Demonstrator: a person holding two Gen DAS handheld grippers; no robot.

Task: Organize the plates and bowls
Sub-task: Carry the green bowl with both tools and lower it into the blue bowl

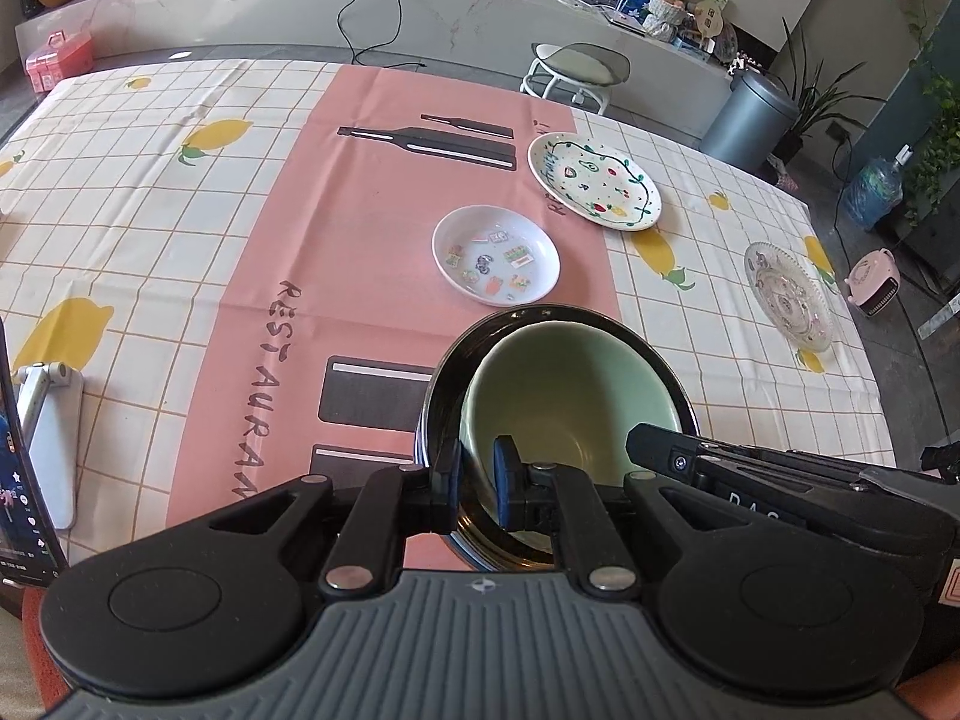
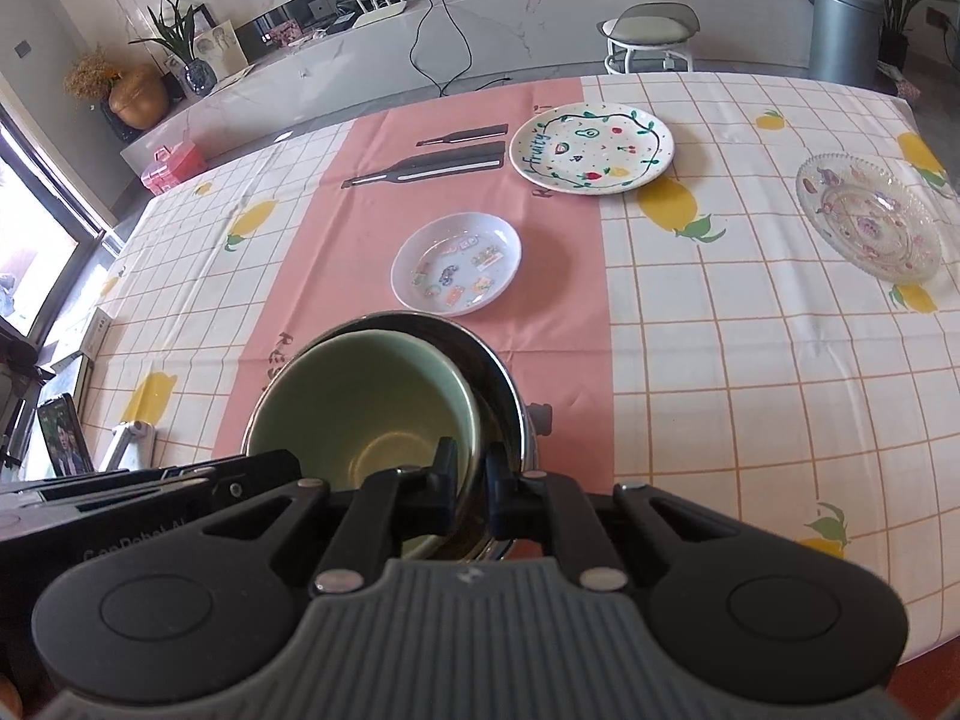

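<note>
Lemon-print tabletop (image 1: pixel 150 228), left wrist view: my left hand-held gripper (image 1: pixel 478 483) pinches the green bowl (image 1: pixel 570 384) rim, nested inside a black bowl (image 1: pixel 441 414). Right wrist view: my right hand-held gripper (image 2: pixel 471 489) clamps both rims.

Glossy green ceramic bowl (image 1: pixel 564 396), shiny metal pot (image 2: pixel 510 396), clear patterned glass plate (image 2: pixel 870 228), matt cloth tablecloth (image 1: pixel 150 228)

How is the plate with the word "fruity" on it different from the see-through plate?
The fruity plate is solid white with painted fruit and a dark vine ring; the glass plate is clear with a ridged rim. The fruity plate sits half on the pink cloth strip; the glass plate sits on the checked lemon part near the table edge. Both are round, empty and lie flat.
</note>
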